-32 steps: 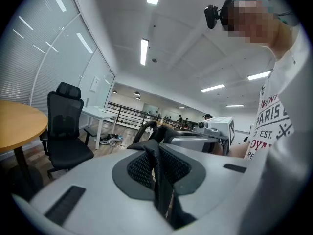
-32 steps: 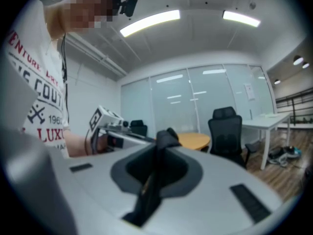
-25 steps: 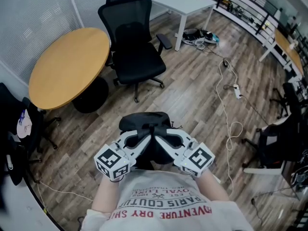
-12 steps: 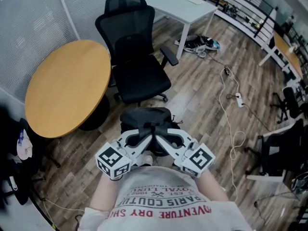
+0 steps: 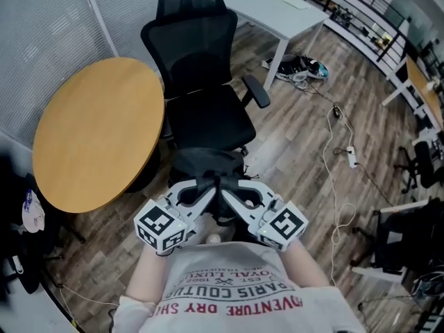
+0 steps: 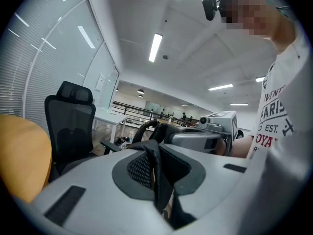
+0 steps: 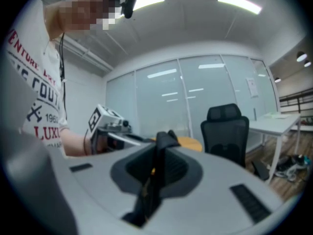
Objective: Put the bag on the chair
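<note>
The black bag (image 5: pixel 208 165) hangs by its strap, long side running left to right, right at the front edge of the chair (image 5: pixel 208 82) seat. The left claw (image 5: pixel 210 188) and the right claw (image 5: pixel 226 189) both pinch the strap. A round table (image 5: pixel 90 130) stands close on the left. The claws hide the bag's near side.

The wooden floor (image 5: pixel 298 144) carries everything in this room. At the left a round yellow table (image 5: pixel 97 130) stands on it. Just beside the table is a black office chair (image 5: pixel 208 116), on a base I can barely see under the seat. Farther back stands a white table (image 5: pixel 274 12), with what looks like a flat sheet or two on top. A pair of shoes (image 5: pixel 302 66) lies on the boards by its leg. Nearby, a pale cable (image 5: pixel 328 129) trails across the floor to a power strip (image 5: pixel 350 157).
</note>
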`<state>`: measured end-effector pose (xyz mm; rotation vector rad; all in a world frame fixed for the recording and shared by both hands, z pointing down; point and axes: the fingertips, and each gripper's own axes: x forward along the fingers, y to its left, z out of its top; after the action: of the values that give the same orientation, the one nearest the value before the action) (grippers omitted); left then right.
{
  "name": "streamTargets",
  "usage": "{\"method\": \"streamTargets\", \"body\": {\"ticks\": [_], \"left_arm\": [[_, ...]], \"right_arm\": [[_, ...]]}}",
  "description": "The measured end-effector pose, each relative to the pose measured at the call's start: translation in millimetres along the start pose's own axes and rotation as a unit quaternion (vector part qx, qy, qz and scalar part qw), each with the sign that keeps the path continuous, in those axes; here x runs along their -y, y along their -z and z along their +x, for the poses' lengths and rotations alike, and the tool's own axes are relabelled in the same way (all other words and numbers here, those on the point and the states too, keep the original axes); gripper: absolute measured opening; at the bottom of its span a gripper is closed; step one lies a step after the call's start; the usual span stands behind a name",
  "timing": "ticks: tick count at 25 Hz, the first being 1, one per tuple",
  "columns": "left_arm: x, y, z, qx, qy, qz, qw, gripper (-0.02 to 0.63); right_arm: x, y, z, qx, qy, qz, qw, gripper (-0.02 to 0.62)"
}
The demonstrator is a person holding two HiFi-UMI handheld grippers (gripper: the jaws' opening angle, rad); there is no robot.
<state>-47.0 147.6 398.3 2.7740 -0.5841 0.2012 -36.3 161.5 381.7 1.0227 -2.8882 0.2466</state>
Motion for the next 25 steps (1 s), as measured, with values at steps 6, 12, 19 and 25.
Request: {"method": "streamTargets", "body": {"ticks": [6, 12, 19, 25], "left_arm": [[-55, -6, 43, 0.003, -0.053, -0.019, 0.9984, 0.054], [-104, -26, 97, 0.013, -0.118, -0.041, 0.9921, 0.054], [-154, -61, 142, 0.055, -0.177, -0.048, 0.9815, 0.052], [-209, -84, 176, 0.057, -0.194, -0.053, 0.978, 0.053]], "right_arm": [[63, 5, 30, -0.025, -0.063, 0.002, 0.998, 0.048], [137, -3, 50, -0.046, -0.145, -0.008, 0.988, 0.048], [206, -27, 73, -0.059, -0.212, -0.046, 0.974, 0.048], [264, -39, 105, -0.056, -0.202, -0.041, 0.977, 0.048]]}}
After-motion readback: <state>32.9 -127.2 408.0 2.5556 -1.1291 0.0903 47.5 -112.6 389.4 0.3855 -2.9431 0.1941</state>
